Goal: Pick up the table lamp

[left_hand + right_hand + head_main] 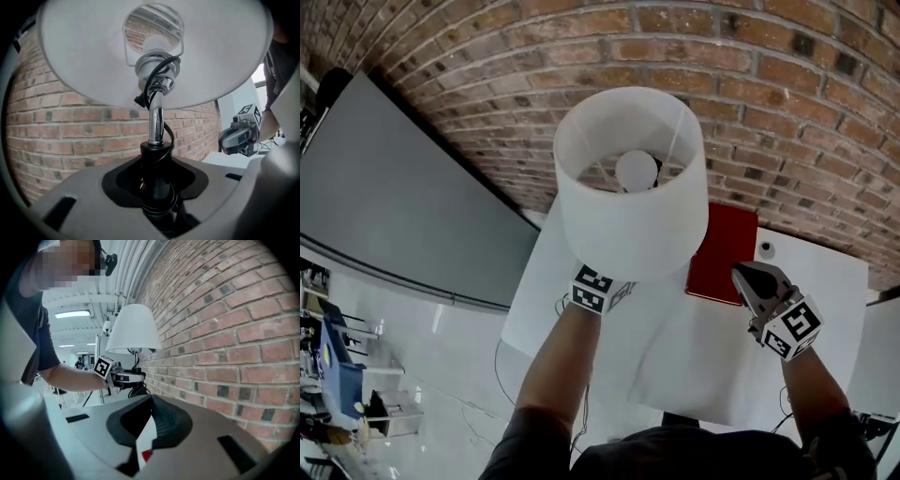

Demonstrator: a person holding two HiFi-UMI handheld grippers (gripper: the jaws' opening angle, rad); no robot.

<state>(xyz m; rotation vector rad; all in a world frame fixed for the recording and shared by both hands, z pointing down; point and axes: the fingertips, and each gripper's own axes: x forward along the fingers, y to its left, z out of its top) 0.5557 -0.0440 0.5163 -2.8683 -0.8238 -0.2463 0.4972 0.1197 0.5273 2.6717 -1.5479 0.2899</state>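
The table lamp hangs in the air over the white table (pixel 694 366). Its white drum shade (pixel 633 216) has a bulb (pixel 636 171) inside. My left gripper (pixel 157 187) is shut on the lamp's black lower stem, under the chrome tube (pixel 156 124), and a black cord coils round the stem. In the head view the shade hides those jaws and only the marker cube (pixel 592 289) shows. My right gripper (pixel 757 278) is off to the right of the lamp, shut with nothing in it. From the right gripper view, the shade (pixel 133 329) stands above the left gripper (pixel 133 377).
A red book (pixel 727 253) lies on the table by the brick wall (pixel 750 94), with a small white object (pixel 766 249) next to it. A large grey panel (pixel 394 197) leans at the left. Black cables hang at the table's near edge.
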